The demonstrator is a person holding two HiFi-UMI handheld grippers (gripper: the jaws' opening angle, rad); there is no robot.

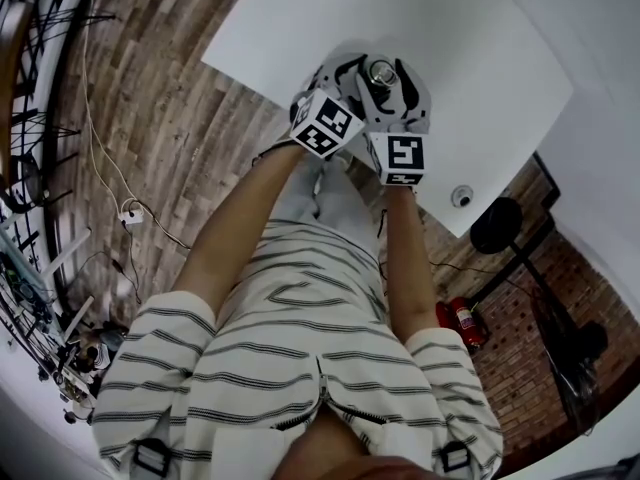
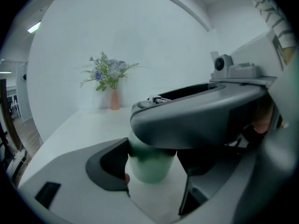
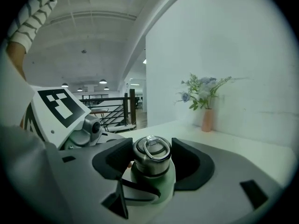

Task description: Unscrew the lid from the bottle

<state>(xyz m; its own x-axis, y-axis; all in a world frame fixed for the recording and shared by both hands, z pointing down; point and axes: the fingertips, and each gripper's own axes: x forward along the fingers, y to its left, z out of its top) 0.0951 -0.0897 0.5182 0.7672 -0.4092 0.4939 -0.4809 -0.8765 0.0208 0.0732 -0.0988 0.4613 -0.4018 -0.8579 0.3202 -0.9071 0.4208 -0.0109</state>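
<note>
- The person's striped shirt (image 1: 300, 368) fills the bottom of the head view. Both bare forearms reach out from it to the near edge of the white table (image 1: 470, 58), where the two grippers meet over the bottle.
- The green bottle (image 3: 161, 181) stands upright on the table near that edge, with its steel lid (image 3: 150, 155) still on and the lid's wire ring lying flat on top.
- The left gripper (image 2: 152, 169) comes in low and has the bottle's green body clamped between its dark pads, which steadies the bottle.
- The right gripper (image 3: 152, 161) sits higher and crosses above the left one. Its jaws are fairly wide, with the lid nested between the curved pads, which seem to touch it on both sides.
- I judge the step in hand to be taking a grip on the lid for a turn. No gap shows at the neck, so the lid looks mostly or fully threaded.
- The next move calls for a firm squeeze on the lid and then a roll of the right wrist in the loosening direction. The left gripper must keep the body from spinning or sliding on the smooth tabletop.
</note>
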